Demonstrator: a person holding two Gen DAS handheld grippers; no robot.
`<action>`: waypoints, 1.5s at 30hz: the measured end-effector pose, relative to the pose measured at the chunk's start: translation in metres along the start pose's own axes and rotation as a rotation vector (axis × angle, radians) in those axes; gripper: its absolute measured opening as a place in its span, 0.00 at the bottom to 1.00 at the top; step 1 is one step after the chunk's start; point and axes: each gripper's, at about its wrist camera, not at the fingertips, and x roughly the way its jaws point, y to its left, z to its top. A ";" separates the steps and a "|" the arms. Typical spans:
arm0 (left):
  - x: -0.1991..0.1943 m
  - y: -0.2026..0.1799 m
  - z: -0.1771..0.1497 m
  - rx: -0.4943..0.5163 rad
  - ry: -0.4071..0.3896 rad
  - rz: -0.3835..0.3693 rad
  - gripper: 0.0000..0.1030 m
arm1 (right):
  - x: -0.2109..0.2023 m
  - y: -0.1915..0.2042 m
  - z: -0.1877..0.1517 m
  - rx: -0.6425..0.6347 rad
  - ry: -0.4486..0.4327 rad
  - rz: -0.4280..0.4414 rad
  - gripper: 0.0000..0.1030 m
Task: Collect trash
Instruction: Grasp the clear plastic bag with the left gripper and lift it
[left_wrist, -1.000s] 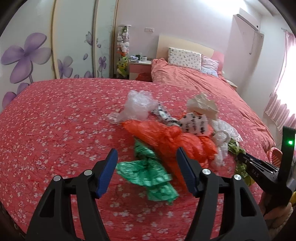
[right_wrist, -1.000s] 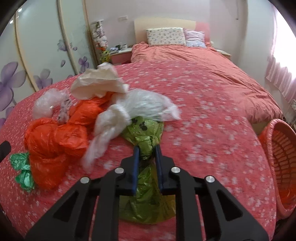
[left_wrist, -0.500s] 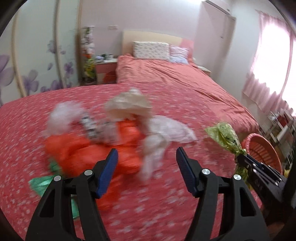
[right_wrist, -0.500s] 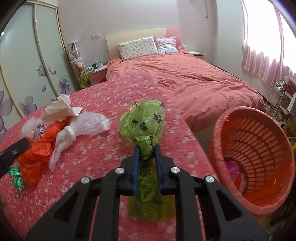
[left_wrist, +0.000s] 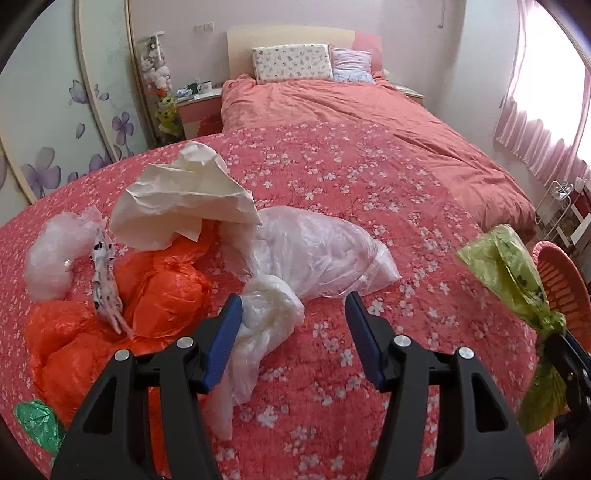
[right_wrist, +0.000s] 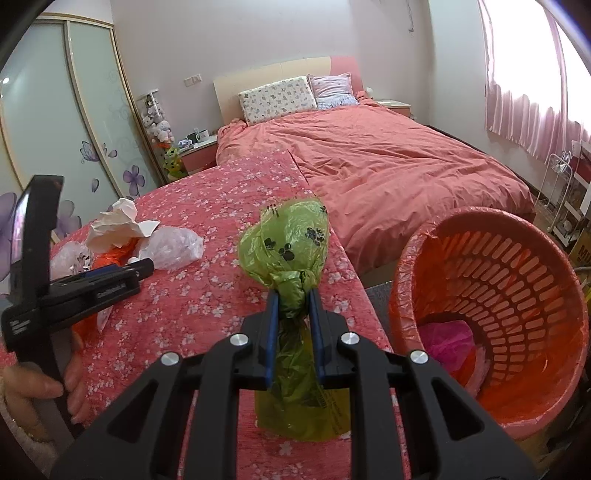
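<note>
My right gripper (right_wrist: 293, 295) is shut on the knotted neck of a green paw-print bag (right_wrist: 286, 242) and holds it above the bed's edge, left of an orange-red slatted basket (right_wrist: 491, 291). The bag also shows in the left wrist view (left_wrist: 509, 273). My left gripper (left_wrist: 293, 299) is open and empty, over a knotted clear plastic bag (left_wrist: 314, 254). Beside it lie crumpled white paper (left_wrist: 177, 199), an orange bag (left_wrist: 147, 295), a spotted wrapper (left_wrist: 103, 266), a clear bag (left_wrist: 51, 251) and a green foil scrap (left_wrist: 35, 424).
The trash lies on a red flowered bedspread (left_wrist: 369, 192). The basket holds a pink bag (right_wrist: 447, 339) and stands on the floor off the bed's right edge. A nightstand (left_wrist: 195, 99), wardrobe doors (left_wrist: 55, 92) and a wire rack (left_wrist: 565, 206) surround the bed.
My right gripper lifted the green bag off the bed and carried it right, up beside the basket. My left gripper swung right from the green foil and orange bag to the clear bag.
</note>
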 end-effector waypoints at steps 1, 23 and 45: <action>0.000 0.000 0.000 0.001 0.002 0.001 0.57 | 0.001 -0.001 -0.001 0.001 0.002 0.001 0.17; -0.014 -0.014 -0.006 -0.021 -0.013 -0.112 0.13 | -0.014 -0.017 -0.005 0.034 -0.023 -0.003 0.17; 0.004 -0.015 -0.012 -0.024 0.003 -0.050 0.19 | -0.024 -0.027 -0.005 0.060 -0.035 0.000 0.17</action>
